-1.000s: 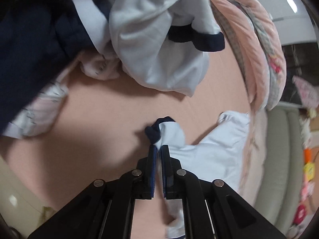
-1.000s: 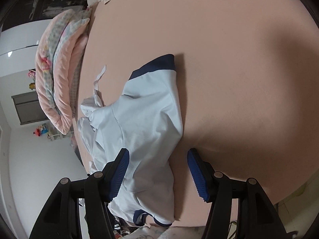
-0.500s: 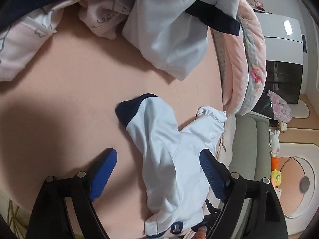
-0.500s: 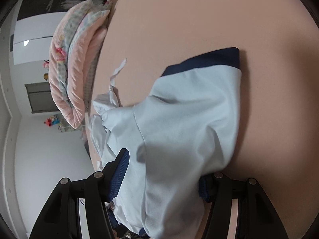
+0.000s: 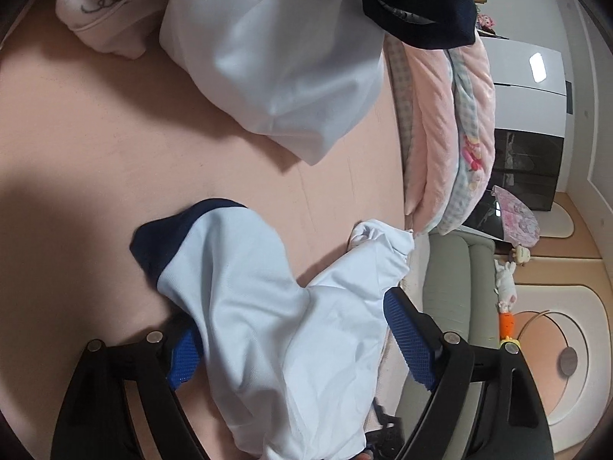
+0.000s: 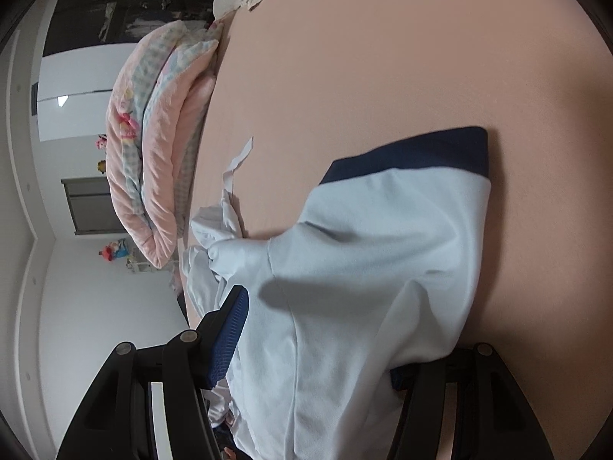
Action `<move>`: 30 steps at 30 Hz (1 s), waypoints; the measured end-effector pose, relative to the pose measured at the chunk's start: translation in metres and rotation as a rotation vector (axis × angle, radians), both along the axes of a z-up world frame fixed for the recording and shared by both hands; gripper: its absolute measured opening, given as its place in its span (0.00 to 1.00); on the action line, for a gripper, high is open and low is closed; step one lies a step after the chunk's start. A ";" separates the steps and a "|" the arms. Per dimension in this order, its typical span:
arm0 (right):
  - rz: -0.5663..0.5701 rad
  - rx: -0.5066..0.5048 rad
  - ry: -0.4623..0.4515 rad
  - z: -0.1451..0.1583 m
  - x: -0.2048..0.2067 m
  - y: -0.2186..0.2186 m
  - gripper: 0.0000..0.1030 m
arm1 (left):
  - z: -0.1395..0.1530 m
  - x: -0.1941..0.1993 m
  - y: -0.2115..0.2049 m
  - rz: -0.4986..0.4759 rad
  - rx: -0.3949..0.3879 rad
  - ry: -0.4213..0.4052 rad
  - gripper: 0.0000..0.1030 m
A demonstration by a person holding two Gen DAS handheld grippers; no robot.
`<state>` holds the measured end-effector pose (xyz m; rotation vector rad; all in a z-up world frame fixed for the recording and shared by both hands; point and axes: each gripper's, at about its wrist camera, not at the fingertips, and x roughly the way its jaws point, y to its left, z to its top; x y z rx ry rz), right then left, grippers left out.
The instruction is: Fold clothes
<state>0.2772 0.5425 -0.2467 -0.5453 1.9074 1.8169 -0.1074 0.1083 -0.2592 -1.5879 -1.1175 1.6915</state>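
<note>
Left gripper (image 5: 297,341): nearest the left wrist camera, jaws wide apart, astride the shirt; the cloth lies between the blue pads (image 5: 408,335) and hides most of the left-hand pad, and neither pad visibly pinches it.

Right gripper (image 6: 318,339): jaws closing, with the shirt between them; the left-hand pad (image 6: 230,335) sits at the cloth's edge, the other pad is mostly hidden under the fabric, so whether it presses cannot be told.

Shirt (image 5: 276,318): pale blue, lying rumpled on the bed just ahead of both grippers. In the right wrist view (image 6: 360,287) it fills the lower middle, with a fold line running down it.

Cuff (image 5: 172,234): navy band at the far end of the sleeve, flat on the sheet; in the right wrist view (image 6: 413,153) it lies at the cloth's far edge.

Strip (image 6: 237,165): a thin pale band trailing from the bunched part of the shirt across the sheet.

Bed (image 5: 95,145): peach sheet carrying all the clothes; in the right wrist view (image 6: 383,57) it lies bare beyond the shirt.

Pile (image 5: 276,61): farther on in the left wrist view, a heap of pale blue cloth with a navy piece (image 5: 417,19) on top and a pink garment (image 5: 103,11) beside it.

Quilt (image 5: 448,134): pink, folded, along the bed's edge; also in the right wrist view (image 6: 161,161).

Sofa (image 5: 448,287): grey-green, beyond the bed's edge, with toys (image 5: 505,295) on the floor near it.
</note>
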 end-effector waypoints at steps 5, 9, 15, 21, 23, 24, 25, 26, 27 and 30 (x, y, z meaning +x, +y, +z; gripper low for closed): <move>-0.048 0.059 -0.027 -0.017 0.015 -0.008 0.00 | -0.013 0.010 -0.011 0.052 -0.095 -0.027 0.12; 0.018 0.165 -0.188 0.003 -0.005 -0.010 0.00 | -0.016 0.011 -0.014 0.085 -0.094 -0.049 0.07; 0.134 0.398 -0.496 0.034 -0.045 -0.024 0.00 | 0.034 0.013 0.033 -0.109 -0.504 0.227 0.06; 0.212 0.660 -0.810 0.051 -0.079 -0.048 0.00 | 0.060 0.018 0.050 -0.123 -0.760 0.368 0.05; 0.232 0.750 -0.911 0.056 -0.088 -0.056 0.00 | 0.069 0.017 0.049 -0.121 -0.841 0.417 0.05; 0.224 0.766 -0.939 0.058 -0.088 -0.058 0.00 | 0.070 0.015 0.049 -0.141 -0.847 0.418 0.05; 0.221 0.766 -0.957 0.058 -0.087 -0.058 0.00 | 0.070 0.014 0.048 -0.156 -0.849 0.416 0.05; 0.221 0.764 -0.966 0.058 -0.084 -0.057 0.00 | 0.070 0.013 0.047 -0.161 -0.847 0.410 0.05; 0.222 0.764 -0.973 0.059 -0.083 -0.056 0.00 | 0.072 0.013 0.047 -0.164 -0.860 0.418 0.05; 0.217 0.806 -1.050 0.063 -0.079 -0.056 0.00 | 0.080 0.018 0.051 -0.167 -0.913 0.466 0.05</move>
